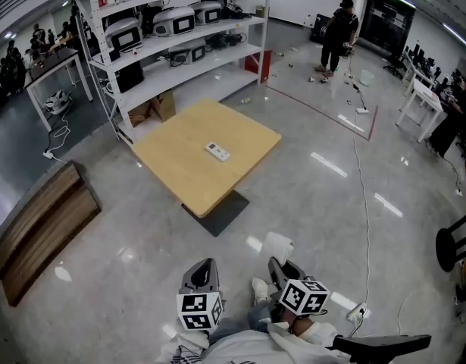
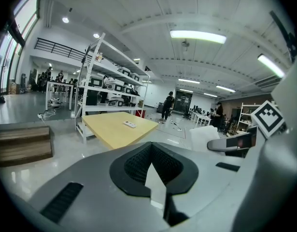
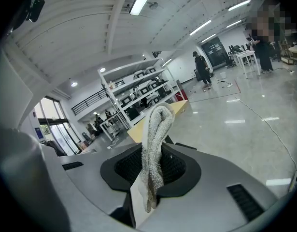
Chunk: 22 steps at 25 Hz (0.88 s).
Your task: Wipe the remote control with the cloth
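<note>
A wide grey floor fills most of the head view, and a white shelving rack stands along the top of the frame. Just below the rack, at centre left, is the yellow tabletop. Both of our tools sit at the very bottom edge, well apart from it. We judge that the step in hand is the approach, with no wiping begun. The next move calls for bringing both tools up to the tabletop (probably the empty one to steady the remote and the other to rub). The left tool has its jaws pressed together with nothing between them; its own view shows only bare dark pads meeting, and the tabletop far ahead at centre left. The right tool is clamped on the cloth, a pale towelling strip folded into a loop that stands up above the pads, with its loose end hanging below. In the head view the cloth shows as a white lump just above that tool. The remote control, small and white, lies flat near the middle of the tabletop, untouched.
</note>
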### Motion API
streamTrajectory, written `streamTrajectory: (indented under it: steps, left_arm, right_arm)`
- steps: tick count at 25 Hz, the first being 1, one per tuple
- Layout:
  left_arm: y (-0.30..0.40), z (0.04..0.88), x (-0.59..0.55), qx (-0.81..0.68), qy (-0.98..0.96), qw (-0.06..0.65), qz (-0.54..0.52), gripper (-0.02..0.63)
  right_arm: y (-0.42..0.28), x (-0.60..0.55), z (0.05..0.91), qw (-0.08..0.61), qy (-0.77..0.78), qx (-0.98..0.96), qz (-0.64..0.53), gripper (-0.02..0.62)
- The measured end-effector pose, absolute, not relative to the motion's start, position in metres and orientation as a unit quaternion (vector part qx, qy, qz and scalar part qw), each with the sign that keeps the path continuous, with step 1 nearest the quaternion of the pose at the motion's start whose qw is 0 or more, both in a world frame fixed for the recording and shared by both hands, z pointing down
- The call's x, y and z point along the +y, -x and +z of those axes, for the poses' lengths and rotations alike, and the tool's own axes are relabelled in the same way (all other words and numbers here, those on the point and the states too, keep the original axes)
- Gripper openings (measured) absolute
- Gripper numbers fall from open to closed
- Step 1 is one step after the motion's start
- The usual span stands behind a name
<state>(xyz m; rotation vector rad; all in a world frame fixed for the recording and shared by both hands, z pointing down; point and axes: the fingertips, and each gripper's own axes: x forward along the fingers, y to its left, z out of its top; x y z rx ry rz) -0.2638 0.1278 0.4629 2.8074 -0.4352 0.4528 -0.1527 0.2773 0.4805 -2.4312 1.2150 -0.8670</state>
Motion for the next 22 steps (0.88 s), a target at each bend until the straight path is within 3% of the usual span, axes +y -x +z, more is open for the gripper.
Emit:
streamTrajectory:
  steps: [22]
  left_arm:
    - [0.064, 0.459, 0.069, -0.223, -0.951, 0.136, 0.167, 0.002]
  right_arm:
    - [-0.066, 0.194, 0.478, 0.122, 0.799, 0.493, -0.321, 0.092]
